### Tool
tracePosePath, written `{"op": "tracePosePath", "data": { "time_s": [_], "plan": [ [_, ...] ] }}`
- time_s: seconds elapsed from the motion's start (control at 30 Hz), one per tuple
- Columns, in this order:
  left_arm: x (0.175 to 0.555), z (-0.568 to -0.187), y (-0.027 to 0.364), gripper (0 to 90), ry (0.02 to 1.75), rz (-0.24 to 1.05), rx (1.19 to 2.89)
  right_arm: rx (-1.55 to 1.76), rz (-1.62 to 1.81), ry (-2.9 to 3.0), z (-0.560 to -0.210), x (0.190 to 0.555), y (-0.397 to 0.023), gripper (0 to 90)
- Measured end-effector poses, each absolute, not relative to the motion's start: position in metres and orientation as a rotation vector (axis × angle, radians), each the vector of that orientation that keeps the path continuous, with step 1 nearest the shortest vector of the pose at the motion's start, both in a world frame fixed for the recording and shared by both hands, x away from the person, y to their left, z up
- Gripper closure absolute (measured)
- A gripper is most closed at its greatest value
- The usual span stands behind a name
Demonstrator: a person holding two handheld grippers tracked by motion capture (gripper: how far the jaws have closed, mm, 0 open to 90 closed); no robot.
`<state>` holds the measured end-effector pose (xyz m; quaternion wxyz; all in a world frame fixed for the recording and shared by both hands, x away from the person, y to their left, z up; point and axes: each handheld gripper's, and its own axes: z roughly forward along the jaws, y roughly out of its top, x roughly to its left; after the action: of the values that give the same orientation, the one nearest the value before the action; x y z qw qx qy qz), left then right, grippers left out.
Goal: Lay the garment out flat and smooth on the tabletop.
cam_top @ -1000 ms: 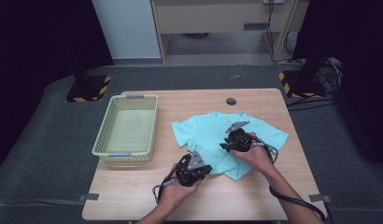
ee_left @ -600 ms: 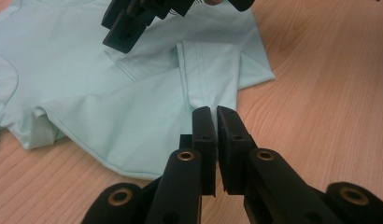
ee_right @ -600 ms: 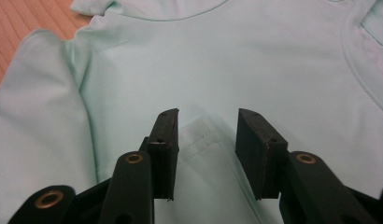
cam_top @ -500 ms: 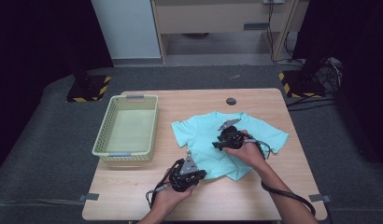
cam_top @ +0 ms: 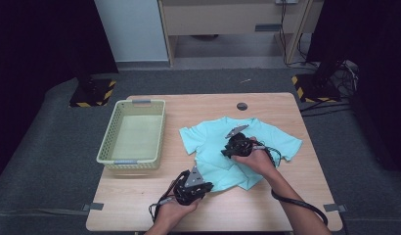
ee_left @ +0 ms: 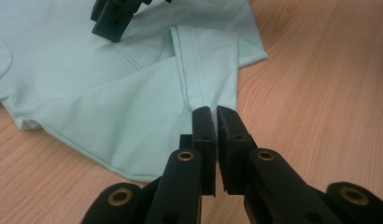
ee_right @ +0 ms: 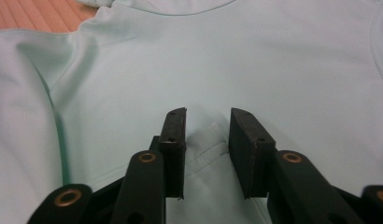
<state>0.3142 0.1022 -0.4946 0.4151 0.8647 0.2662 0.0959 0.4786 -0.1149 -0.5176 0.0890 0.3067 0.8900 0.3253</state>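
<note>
A light teal T-shirt [cam_top: 267,139] lies flat on the wooden table [cam_top: 140,205], right of centre. At its near hem, my left gripper [cam_top: 204,186] is shut on a folded edge of the shirt [ee_left: 213,74], with the fabric pinched between its fingertips [ee_left: 203,126]. My right gripper [cam_top: 225,152] rests on the middle of the shirt, jaws open. A small raised fold with a seam [ee_right: 206,142] lies in the gap of the right gripper [ee_right: 207,116]. A jaw of the right gripper [ee_left: 112,18] shows at the top left of the left gripper view.
A pale green plastic basket [cam_top: 135,134] with nothing in it stands on the left of the table. A small black round cap [cam_top: 242,105] sits in the tabletop behind the shirt. Bare wood lies along the front edge.
Both grippers have shifted a little to the left. The left one has drawn back toward the front edge with the hem in it.
</note>
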Motion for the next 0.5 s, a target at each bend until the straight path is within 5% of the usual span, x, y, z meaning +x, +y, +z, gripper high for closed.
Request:
{"op": "tracePosePath", "data": {
  "time_s": [0.17, 0.5],
  "plan": [
    [0.314, -0.495, 0.104, 86.1, 0.667, 0.243, 2.173, 0.911, 0.959, 2.672, -0.516, 0.477, -0.115, 83.6],
    [0.314, -0.496, 0.111, 86.1, 0.679, 0.251, 2.176, 0.945, 1.040, 2.670, -0.498, 0.465, -0.134, 85.6]
  ]
}}
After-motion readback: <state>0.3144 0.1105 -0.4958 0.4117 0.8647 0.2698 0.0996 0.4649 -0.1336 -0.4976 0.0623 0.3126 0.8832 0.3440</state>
